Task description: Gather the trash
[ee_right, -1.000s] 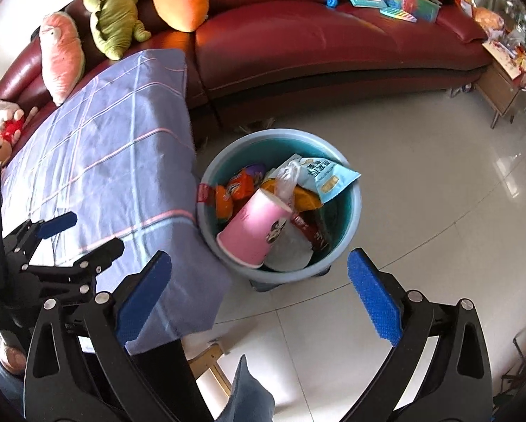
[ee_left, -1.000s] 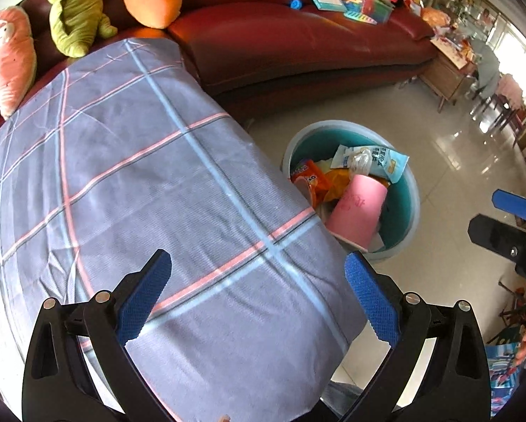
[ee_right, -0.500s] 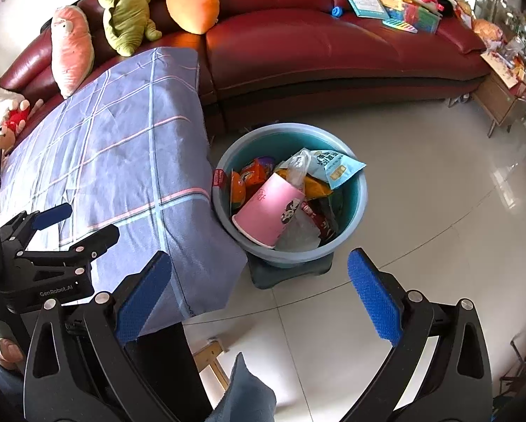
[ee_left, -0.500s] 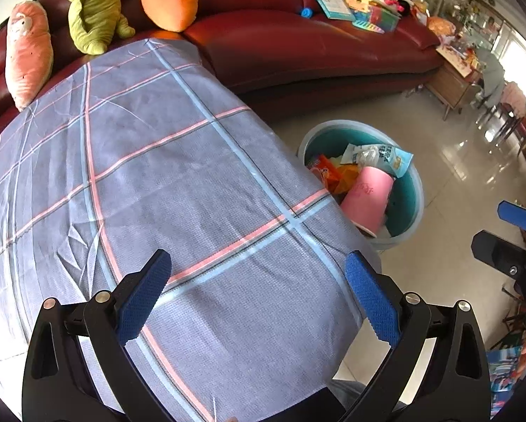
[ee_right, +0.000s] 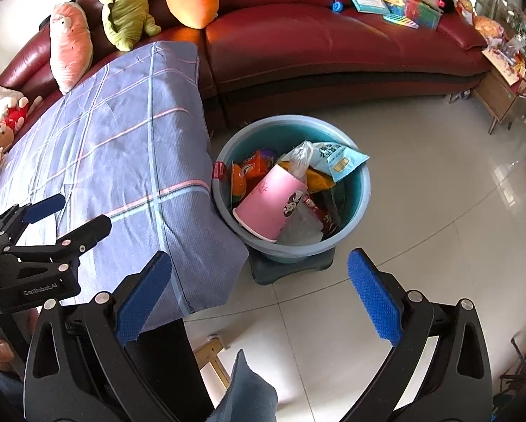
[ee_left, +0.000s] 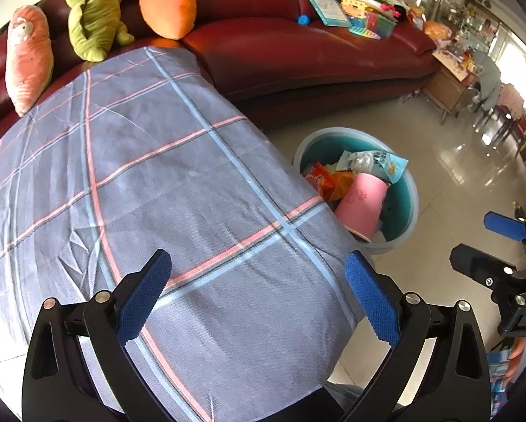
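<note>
Left gripper: bottom of its frame, jaws spread wide, nothing held, above the checked cloth.
Right gripper: bottom of its frame, jaws likewise apart and empty, over bare floor tiles.
Blue bin: centre of the right view, beside the cloth-covered table; holds a pink cup, a pale-blue packet, orange wrappers.
Red sofa: upper frame, with plush toys.
Step, judged: collection appears finished or between items; no loose trash shows on the cloth. Next calls for finding any remaining piece.
</note>
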`<state>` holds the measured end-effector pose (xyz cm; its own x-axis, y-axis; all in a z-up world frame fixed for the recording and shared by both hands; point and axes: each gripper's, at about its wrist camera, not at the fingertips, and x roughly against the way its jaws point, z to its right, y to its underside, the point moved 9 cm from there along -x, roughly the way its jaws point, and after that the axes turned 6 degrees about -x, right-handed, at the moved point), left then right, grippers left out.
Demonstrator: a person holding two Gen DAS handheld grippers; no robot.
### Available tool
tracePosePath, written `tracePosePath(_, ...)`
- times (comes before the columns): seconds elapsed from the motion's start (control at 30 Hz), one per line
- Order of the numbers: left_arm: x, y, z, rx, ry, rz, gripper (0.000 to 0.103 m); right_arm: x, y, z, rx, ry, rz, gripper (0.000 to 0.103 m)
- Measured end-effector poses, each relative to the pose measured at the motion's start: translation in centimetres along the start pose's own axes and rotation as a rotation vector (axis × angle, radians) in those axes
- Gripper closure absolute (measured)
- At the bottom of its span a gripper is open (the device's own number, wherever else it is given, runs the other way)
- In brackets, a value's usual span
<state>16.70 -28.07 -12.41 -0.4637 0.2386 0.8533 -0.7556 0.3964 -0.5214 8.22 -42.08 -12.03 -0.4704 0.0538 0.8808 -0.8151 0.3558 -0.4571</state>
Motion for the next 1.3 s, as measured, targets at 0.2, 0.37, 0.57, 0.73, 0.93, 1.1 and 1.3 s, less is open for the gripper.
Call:
tracePosePath(0.2,-0.1,0.0,0.0,0.006,-0.007,0.000,0.004,-0.4,0.1,0.2,0.000,0.008,0.000,0.007)
tracePosePath(0.37,-0.1,0.2,-0.1,0.011,-0.025,0.003,0.004,-0.3,0.2,0.7,0.018,0.051,0.015,0.007)
tracePosePath(0.57,-0.3,0.4,-0.1,0.015,-0.026,-0.004,0.004,-0.5,0.6,1.0,0.033,0.069,0.018,0.007)
tracePosePath(0.73,-0.3,0.7,-0.3,0.017,-0.038,-0.005,0.004,-0.7,0.8,1.0,0.037,0.075,0.018,0.007)
tracePosePath(0.93,-0.7,1.0,-0.4,0.018,-0.042,-0.013,0.004,-1.2,1.0,1.1,0.032,0.076,0.006,0.007)
tracePosePath(1.1,-0.7,1.1,-0.5,0.019,-0.042,-0.014,0.004,-1.6,1.2,1.2,0.029,0.075,0.000,0.007)
tracePosePath(1.3,-0.7,1.2,-0.5,0.022,-0.045,-0.016,0.004,-1.9,1.4,1.2,0.029,0.077,-0.007,0.007)
